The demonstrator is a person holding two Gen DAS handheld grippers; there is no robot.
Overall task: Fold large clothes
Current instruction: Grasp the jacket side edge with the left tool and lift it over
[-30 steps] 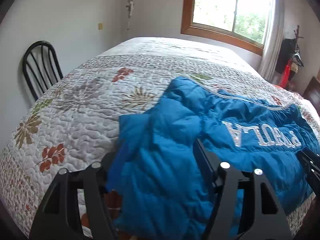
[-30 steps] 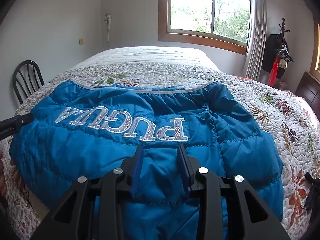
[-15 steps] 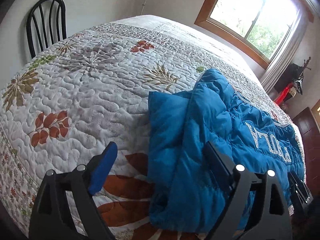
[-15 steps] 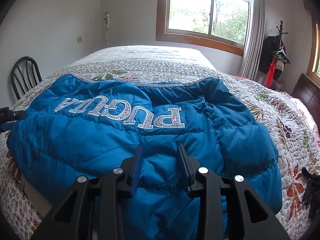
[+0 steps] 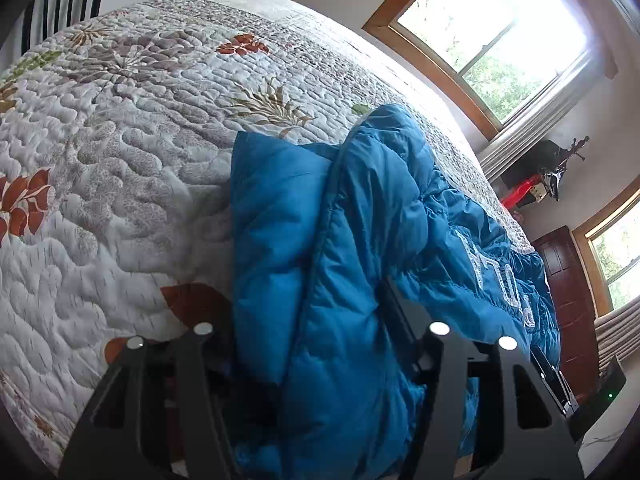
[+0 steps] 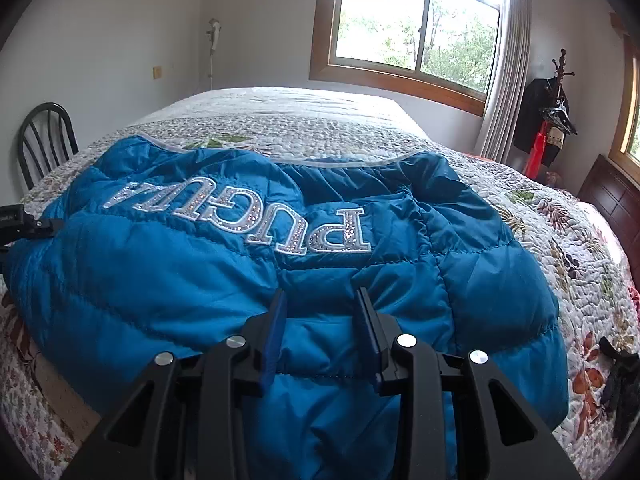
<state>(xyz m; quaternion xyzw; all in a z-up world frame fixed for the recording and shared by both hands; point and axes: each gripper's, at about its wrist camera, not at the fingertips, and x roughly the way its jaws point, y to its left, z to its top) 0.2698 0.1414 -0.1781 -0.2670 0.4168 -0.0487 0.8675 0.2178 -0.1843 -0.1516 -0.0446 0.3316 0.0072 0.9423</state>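
Since a second ago: left gripper [image 5: 308, 316] dropped nearer the blue jacket [image 5: 360, 240], jaws just narrowed, now squeezing its bunched side edge. Left of that edge, bare quilted bedspread [image 5: 120, 160], wide free room.

Right view: right gripper [image 6: 320, 320] unmoved, half-closed, pinching a fold at the jacket's [image 6: 200, 280] near hem. Jacket spread on the bed, bedspread [image 6: 560, 240] open to the right.

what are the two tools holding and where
Both hold the blue puffer jacket: the right tool pinches a puffed fold at its near edge; the left tool, just closing, grips its side fold.
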